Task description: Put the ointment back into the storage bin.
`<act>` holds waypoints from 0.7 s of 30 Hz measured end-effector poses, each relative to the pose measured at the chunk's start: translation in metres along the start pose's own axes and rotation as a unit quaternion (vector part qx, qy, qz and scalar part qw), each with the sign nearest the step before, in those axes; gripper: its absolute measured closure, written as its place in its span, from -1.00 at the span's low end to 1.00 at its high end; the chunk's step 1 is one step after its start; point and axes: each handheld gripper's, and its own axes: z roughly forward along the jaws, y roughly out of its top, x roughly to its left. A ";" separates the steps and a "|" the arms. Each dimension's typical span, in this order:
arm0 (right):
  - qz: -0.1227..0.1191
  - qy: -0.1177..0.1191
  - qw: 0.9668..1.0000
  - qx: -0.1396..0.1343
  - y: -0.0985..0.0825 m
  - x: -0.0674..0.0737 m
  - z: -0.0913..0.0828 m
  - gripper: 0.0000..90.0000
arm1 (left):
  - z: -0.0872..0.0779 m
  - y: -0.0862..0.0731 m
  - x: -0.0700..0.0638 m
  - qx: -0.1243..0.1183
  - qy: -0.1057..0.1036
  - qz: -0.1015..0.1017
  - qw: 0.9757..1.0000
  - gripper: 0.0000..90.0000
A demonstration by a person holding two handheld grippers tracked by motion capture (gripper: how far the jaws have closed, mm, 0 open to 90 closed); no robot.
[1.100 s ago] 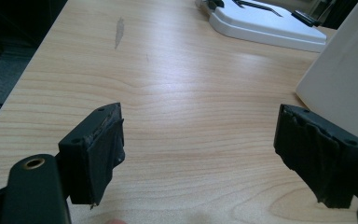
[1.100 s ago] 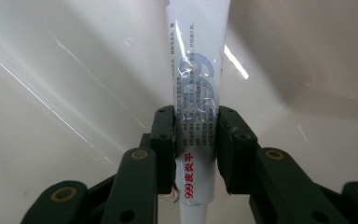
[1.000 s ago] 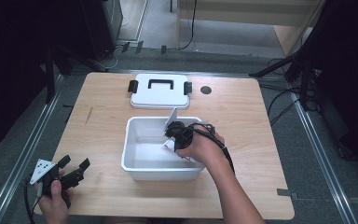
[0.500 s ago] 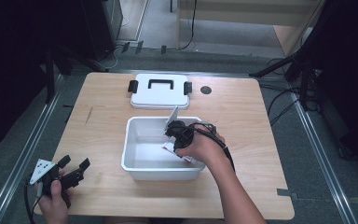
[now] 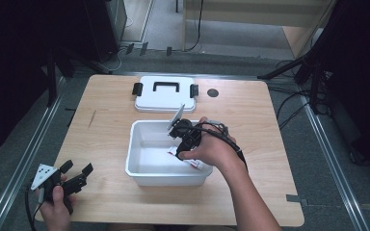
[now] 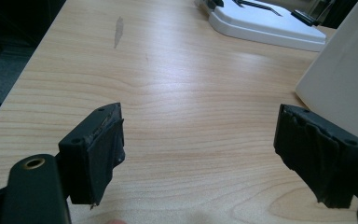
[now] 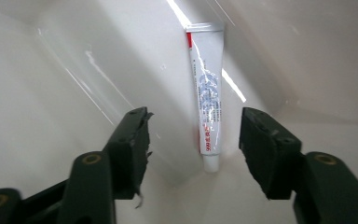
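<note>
you're at a light wood table [image 5: 250, 115] w/ a dark streak in the grain on the left part and a small dark round spot [image 5: 213, 93] near the far edge, right of a white lid [image 5: 165, 94] that lies flat w/ a black handle and black clips at both ends. grey floor all round, metal rails along both sides, dark stands and cables at the right, dark gear at the left. a white bin [image 5: 147, 169] sits mid-table, open, just nearer you than the lid and apart from it. your right hand [image 5: 211, 149] reaches in over the bin's right side from the near edge, forearm angled across the near-right of the table, right gripper [image 7: 193, 135] pointed down into the bin, its grey plate tilted up toward the lid. in the right gripper view its jaws stand wide apart, holding nothing, and a white tube [image 7: 208, 88] w/ red and grey print lies on the bin floor along the wall, between the jaws but farther off, cap end toward the camera. your left hand [image 5: 58, 204] rests at the near-left corner of the table, well apart from the bin, left gripper [image 6: 200, 149] low over the wood, jaws spread wide and empty; in the left gripper view the bin wall shows at the right and the lid farther off.
</note>
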 end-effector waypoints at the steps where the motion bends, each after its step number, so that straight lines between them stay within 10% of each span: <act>1: -0.002 -0.001 1.000 -0.004 -0.001 0.001 -0.003 -0.13 | 0.000 0.000 0.000 0.000 0.000 0.000 1.000 -0.63; 21: 0.061 -0.031 0.996 -0.057 -0.042 -0.040 -0.053 -0.86 | 0.000 0.000 0.000 0.001 0.001 0.000 1.000 -0.63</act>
